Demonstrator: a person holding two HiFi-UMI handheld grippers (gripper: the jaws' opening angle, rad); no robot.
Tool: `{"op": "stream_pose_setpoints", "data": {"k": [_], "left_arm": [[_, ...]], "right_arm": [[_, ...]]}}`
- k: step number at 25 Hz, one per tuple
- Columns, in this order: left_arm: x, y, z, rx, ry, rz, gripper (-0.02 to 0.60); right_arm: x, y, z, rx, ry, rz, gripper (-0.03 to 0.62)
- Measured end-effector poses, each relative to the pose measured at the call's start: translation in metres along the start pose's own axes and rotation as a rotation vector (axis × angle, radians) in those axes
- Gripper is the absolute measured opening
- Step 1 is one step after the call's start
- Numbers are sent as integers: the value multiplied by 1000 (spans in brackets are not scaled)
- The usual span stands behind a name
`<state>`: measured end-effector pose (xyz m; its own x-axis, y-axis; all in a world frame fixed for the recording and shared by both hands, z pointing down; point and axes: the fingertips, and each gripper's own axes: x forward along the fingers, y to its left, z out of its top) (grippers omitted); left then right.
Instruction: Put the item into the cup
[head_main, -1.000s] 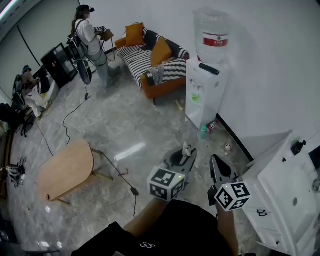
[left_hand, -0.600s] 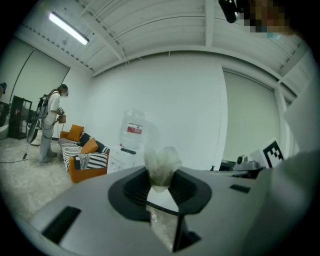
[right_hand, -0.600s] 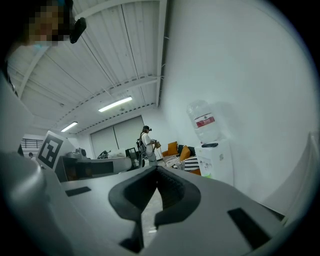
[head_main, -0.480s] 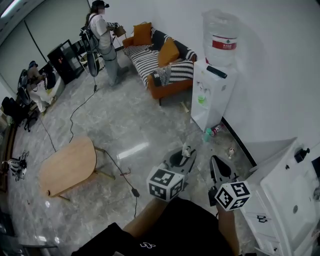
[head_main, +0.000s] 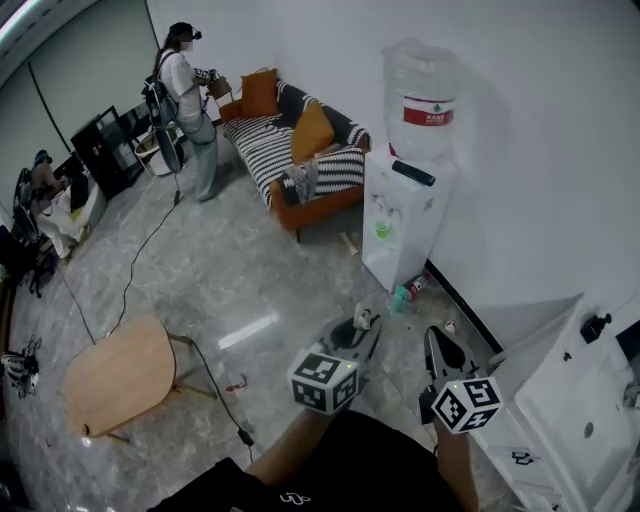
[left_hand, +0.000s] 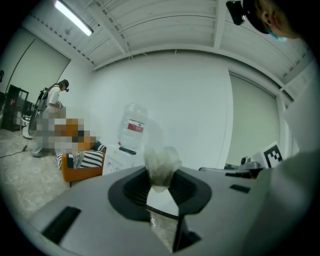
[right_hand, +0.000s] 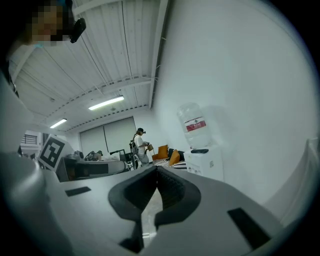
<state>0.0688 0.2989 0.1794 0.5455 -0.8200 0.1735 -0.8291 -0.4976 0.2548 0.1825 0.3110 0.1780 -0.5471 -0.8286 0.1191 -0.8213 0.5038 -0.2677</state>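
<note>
My left gripper (head_main: 362, 325) is held over the floor in front of me, shut on a small pale tea-bag-like pouch (head_main: 364, 318). In the left gripper view the pouch (left_hand: 161, 166) sticks up from between the dark pads (left_hand: 135, 187), pinched at its lower end. My right gripper (head_main: 433, 338) is beside it to the right, jaws shut with nothing between them; in its own view the right gripper (right_hand: 156, 186) shows its pads meeting. No cup shows in any view.
A water dispenser (head_main: 405, 215) with a large bottle stands against the white wall ahead. A white counter (head_main: 585, 405) is at my right. A striped sofa (head_main: 300, 150), a small wooden table (head_main: 115, 375), a floor cable (head_main: 215, 385) and a standing person (head_main: 190, 105) are further off.
The head view has swung, so the dispenser and sofa sit further left and lower. Both grippers keep their place and grip. The distant person has shifted a little.
</note>
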Motion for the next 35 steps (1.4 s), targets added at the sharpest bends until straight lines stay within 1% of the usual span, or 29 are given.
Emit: {"op": "stream_pose_setpoints", "data": {"k": [4, 8, 12, 15, 18, 20, 22, 27, 29, 32, 35], "left_arm": [[45, 19, 4, -21, 19, -43, 89], [91, 46, 8, -48, 18, -59, 89], [128, 94, 11, -99, 37, -38, 89], [151, 143, 31, -105, 20, -9, 89], [171, 190, 63, -78, -8, 23, 89], [186, 221, 88, -31, -32, 34, 89], [202, 247, 111, 7, -57, 29, 89], [228, 293, 150, 64, -88, 14, 89], [235, 305, 158, 83, -86, 11, 89], [242, 319, 159, 100, -61, 2, 89], [251, 328, 158, 107, -39, -9, 89]], "right_arm": [[24, -25, 7, 3, -6, -53, 9], [62, -46, 2, 2, 45, -76, 9], [108, -61, 3, -21, 123, -72, 9], [163, -71, 23, -65, 137, -70, 9], [227, -65, 51, -112, 125, -32, 9], [274, -56, 73, -148, 96, 11, 9], [319, -52, 90, -172, 65, 41, 9], [398, -51, 114, -163, 22, 71, 9], [417, -54, 117, -156, 9, 76, 9], [437, -54, 115, -140, 5, 61, 9], [450, -54, 114, -169, 7, 55, 9]]}}
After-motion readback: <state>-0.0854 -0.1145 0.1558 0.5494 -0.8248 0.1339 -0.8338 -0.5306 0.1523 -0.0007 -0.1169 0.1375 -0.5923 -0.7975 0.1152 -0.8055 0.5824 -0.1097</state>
